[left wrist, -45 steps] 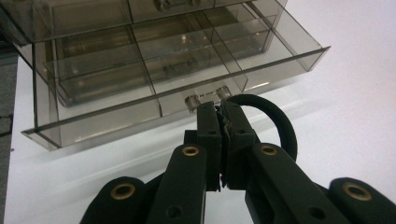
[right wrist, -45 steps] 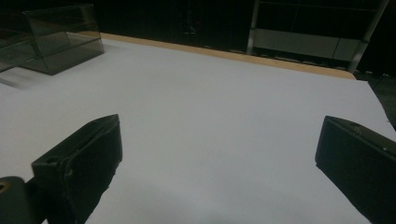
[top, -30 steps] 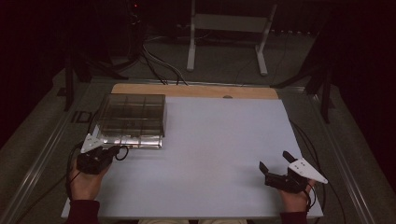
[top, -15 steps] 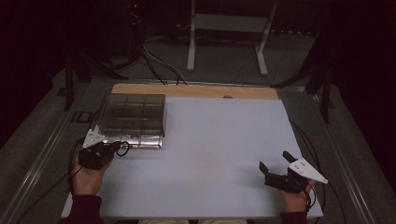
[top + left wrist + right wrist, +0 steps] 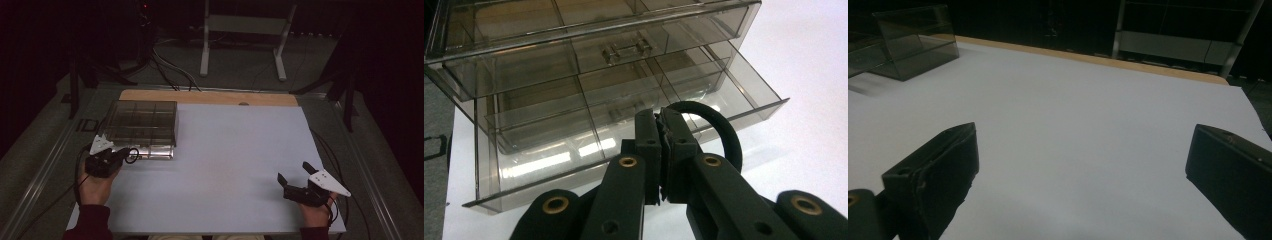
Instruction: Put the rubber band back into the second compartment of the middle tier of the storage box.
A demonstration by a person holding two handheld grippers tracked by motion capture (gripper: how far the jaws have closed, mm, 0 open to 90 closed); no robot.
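My left gripper [image 5: 659,150] pinches a black loop [image 5: 719,130].
The open smoky clear plastic drawer box [image 5: 142,125] stands at 12 o'clock; my right gripper [image 5: 295,180] is released.

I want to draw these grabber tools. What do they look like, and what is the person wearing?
Each tool is black. The left gripper and right gripper both carry a pale grey three-cornered plate on top, and a thin black cable trails from each. Up close, the chunky black jaws have brass-coloured rivets. The person wears dark red sleeves.
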